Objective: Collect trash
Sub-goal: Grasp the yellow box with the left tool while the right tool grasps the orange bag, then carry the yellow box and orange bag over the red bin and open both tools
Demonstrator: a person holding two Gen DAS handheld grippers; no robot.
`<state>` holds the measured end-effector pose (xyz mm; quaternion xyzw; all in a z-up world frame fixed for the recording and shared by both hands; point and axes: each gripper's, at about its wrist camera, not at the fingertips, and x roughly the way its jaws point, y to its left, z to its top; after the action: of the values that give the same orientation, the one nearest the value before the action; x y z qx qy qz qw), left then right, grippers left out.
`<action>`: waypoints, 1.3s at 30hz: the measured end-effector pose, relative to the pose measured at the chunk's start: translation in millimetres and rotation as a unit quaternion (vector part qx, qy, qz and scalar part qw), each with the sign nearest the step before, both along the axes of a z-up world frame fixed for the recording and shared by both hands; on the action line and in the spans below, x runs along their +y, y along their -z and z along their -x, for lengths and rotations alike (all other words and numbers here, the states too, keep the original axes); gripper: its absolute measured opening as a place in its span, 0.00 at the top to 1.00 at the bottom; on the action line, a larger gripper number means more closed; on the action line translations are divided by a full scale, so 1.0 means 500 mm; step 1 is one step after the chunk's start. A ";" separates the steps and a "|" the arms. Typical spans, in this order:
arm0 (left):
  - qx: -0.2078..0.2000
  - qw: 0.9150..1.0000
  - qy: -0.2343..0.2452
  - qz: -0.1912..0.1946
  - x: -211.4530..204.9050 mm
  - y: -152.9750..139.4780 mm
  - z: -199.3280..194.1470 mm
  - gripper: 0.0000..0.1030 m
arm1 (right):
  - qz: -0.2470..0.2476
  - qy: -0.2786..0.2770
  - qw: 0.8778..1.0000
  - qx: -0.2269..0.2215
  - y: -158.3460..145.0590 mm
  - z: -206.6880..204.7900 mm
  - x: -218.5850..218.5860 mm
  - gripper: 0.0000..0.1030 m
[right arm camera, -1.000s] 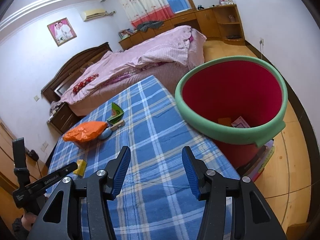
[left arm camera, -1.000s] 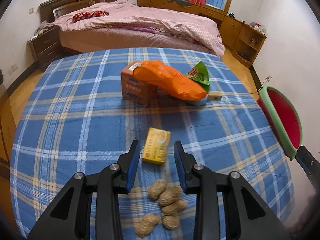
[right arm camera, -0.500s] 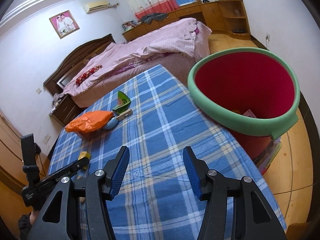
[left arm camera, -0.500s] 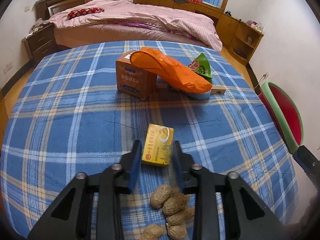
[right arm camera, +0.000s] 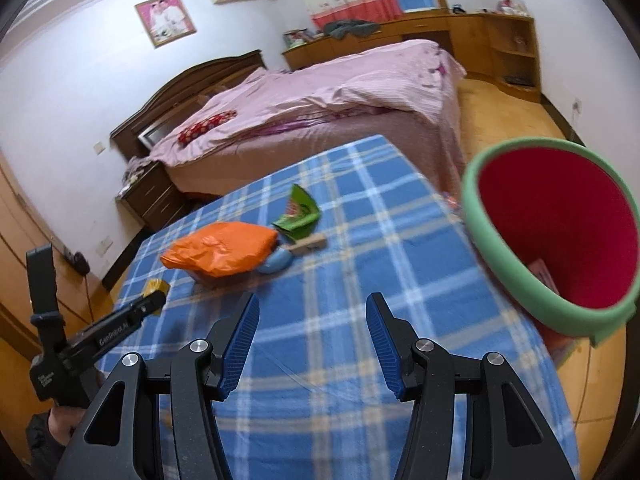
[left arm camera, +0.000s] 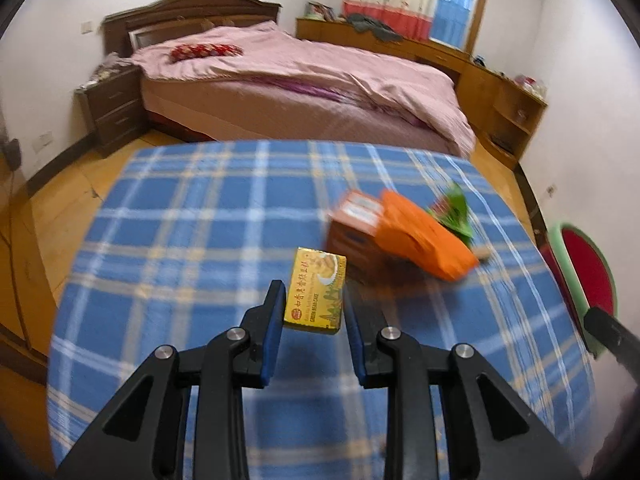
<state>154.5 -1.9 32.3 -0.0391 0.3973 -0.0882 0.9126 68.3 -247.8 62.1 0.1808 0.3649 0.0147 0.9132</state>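
Observation:
My left gripper is shut on a small yellow green-bean-cake box, held upright a little above the blue plaid tablecloth. In the right wrist view the same box shows at the tip of the left gripper. Beyond it lie an orange plastic bag draped over a brown carton, and a green wrapper. My right gripper hangs open and empty over the table. The red bin with a green rim stands off the table's right edge, with some scraps inside.
A small wooden block and a blue rounded thing lie beside the orange bag. A pink-covered bed and a dark nightstand stand beyond the table. Wooden cabinets line the far wall.
The left gripper closed on the yellow box and raised it off the cloth; the peanuts dropped out of view. The right gripper swung left, so the bin now sits further right.

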 end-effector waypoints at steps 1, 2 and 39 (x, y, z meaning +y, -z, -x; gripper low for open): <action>-0.002 1.000 -0.007 0.001 0.008 -0.001 -0.007 0.72 | 0.000 -0.003 1.000 0.002 0.001 -0.009 0.006 0.45; -0.002 1.000 -0.016 0.004 0.018 0.001 -0.016 0.72 | 0.001 -0.005 1.000 0.004 0.001 -0.021 0.013 0.45; 0.016 0.999 -0.039 0.028 0.058 0.062 -0.038 0.72 | -0.063 -0.051 0.996 0.037 0.082 -0.224 0.125 0.97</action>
<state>173.6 27.0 1.3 -0.0814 0.4074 -0.0631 0.9074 180.5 -185.3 20.9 0.2197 0.4055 0.0781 0.8839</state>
